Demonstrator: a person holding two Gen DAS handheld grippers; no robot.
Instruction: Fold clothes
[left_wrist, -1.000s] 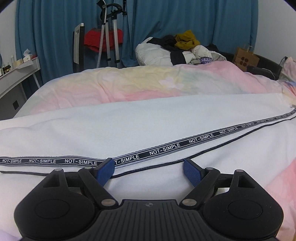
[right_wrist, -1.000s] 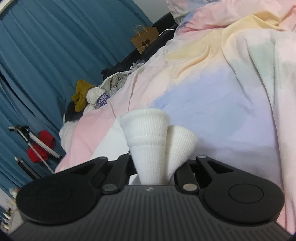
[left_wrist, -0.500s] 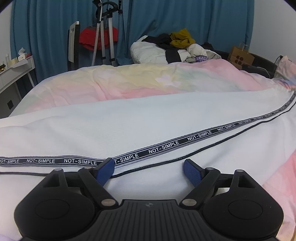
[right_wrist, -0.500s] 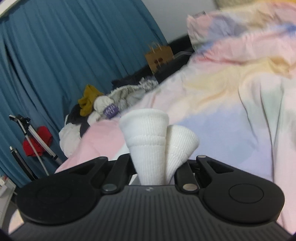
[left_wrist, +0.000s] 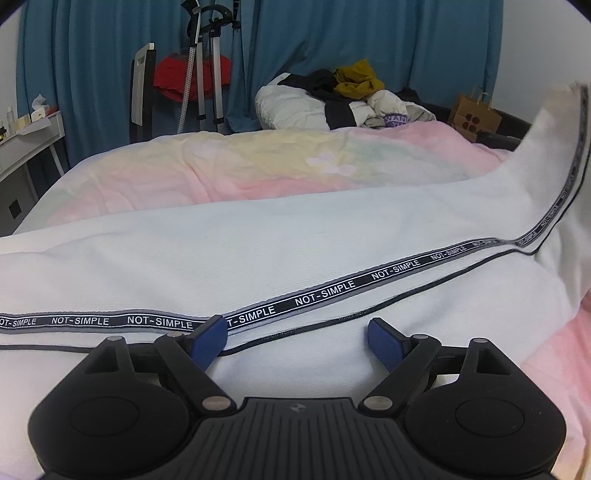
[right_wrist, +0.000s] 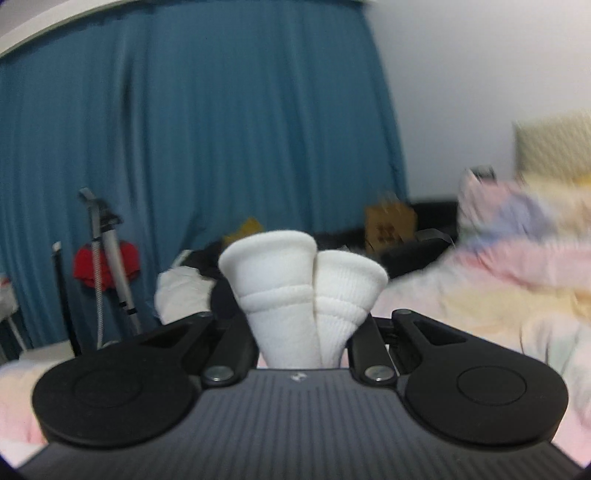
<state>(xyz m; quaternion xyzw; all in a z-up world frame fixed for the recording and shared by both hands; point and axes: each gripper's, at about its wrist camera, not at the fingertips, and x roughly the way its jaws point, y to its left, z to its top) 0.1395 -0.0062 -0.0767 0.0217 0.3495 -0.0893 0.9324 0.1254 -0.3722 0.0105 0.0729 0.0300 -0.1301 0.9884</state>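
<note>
Closest in, left gripper (left_wrist: 295, 338) spread wide over the white trousers (left_wrist: 258, 258), blue fingertips (left_wrist: 207, 338) either side of the thin dark seam, gripping nothing, hovering at or just above the cloth. Just beyond those tips, printed NOT-SIMPLE stripe (left_wrist: 325, 293) running across the trousers, then climbing with the lifted leg end (left_wrist: 554, 122) at the far right edge. Right gripper (right_wrist: 308, 321) nearly closed, pinching two white ribbed cuffs (right_wrist: 291, 280) that fan out past the jaws. Beyond the trousers, pastel duvet (left_wrist: 240, 162) across the bed; farther still, a heap of clothes (left_wrist: 347, 96), a brown paper bag (left_wrist: 474, 116), a tripod (left_wrist: 201, 74) and blue curtains (left_wrist: 92, 55).

Likely step: first fold, cuff end raised off the bed for carrying over toward the waist. Next move probably calls for pinning or grasping the cloth near the left gripper as an anchor, keeping the stripe straight, and laying the cuffs down squarely without dragging the lower layer.
</note>
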